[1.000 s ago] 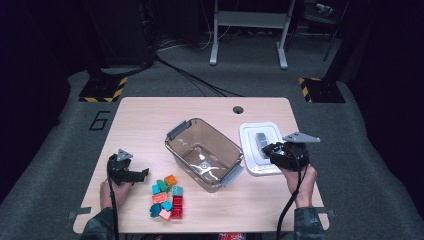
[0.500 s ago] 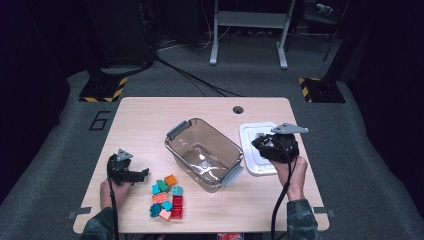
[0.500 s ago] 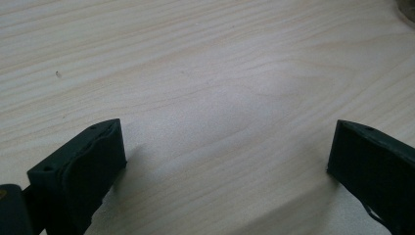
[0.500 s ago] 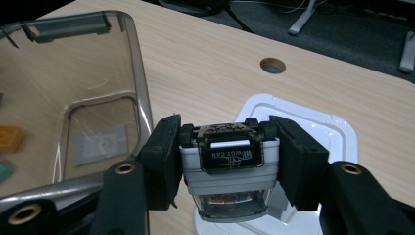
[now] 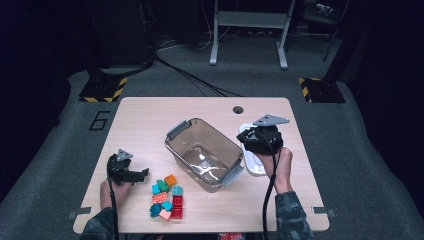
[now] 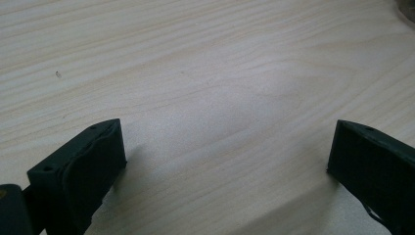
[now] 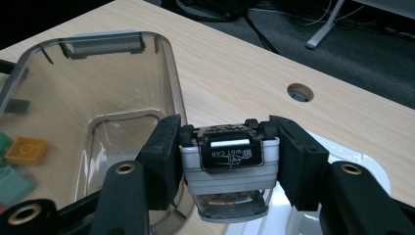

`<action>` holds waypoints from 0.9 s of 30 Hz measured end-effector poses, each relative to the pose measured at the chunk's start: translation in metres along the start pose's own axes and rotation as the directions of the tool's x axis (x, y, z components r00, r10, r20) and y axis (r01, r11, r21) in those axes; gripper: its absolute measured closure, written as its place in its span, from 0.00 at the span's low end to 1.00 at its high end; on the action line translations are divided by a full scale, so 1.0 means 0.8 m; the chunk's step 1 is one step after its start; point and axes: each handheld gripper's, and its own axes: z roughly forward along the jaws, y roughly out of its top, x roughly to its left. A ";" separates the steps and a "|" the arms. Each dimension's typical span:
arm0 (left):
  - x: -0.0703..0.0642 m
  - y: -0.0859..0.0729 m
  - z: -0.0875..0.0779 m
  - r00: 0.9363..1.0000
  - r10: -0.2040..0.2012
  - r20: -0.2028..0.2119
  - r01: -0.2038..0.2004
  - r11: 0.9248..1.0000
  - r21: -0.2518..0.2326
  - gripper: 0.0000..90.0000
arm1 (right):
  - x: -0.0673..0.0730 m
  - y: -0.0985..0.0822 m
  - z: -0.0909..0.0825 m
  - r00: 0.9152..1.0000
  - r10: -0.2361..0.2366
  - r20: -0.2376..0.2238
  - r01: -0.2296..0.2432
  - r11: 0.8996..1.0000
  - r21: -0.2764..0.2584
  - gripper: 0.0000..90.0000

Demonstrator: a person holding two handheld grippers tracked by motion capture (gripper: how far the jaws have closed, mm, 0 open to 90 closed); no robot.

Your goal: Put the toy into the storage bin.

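My right gripper [image 7: 227, 152] is shut on a small white and silver toy car [image 7: 230, 169] with a black label, one pad on each side. It hangs above the white lid [image 7: 364, 164], close to the right rim of the clear plastic box [image 7: 169, 68]. From the high view the right gripper [image 5: 248, 141] sits just right of the box [image 5: 175, 150], which holds nothing. My left gripper [image 5: 141, 174] rests low on the table, left of a pile of coloured bricks [image 5: 167, 197]. Its jaws stand wide open over bare wood [image 6: 227, 156].
The white lid [image 5: 255, 167] lies flat to the right of the box. A round cable hole [image 5: 238, 109] sits near the table's far edge. An orange brick [image 7: 27, 149] shows through the box wall. Dark floor with cables and a stand lies beyond the table.
My right gripper has moved left and up with the toy car, from over the lid toward the box. The left gripper has stayed put.
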 end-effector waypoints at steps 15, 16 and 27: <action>0.000 0.000 0.000 1.000 -0.001 -0.001 0.001 1.000 -0.003 0.00 | 0.032 0.011 0.030 0.995 -0.049 -0.087 0.052 0.998 0.037 0.53; 0.000 0.000 0.000 1.000 -0.001 -0.001 0.001 1.000 -0.003 0.00 | 0.032 0.011 0.030 0.995 -0.049 -0.087 0.052 0.998 0.037 0.53; 0.000 0.000 0.000 1.000 0.000 -0.002 0.000 1.000 -0.004 0.00 | 0.045 -0.010 0.039 0.985 -0.097 -0.140 0.110 0.990 0.090 0.53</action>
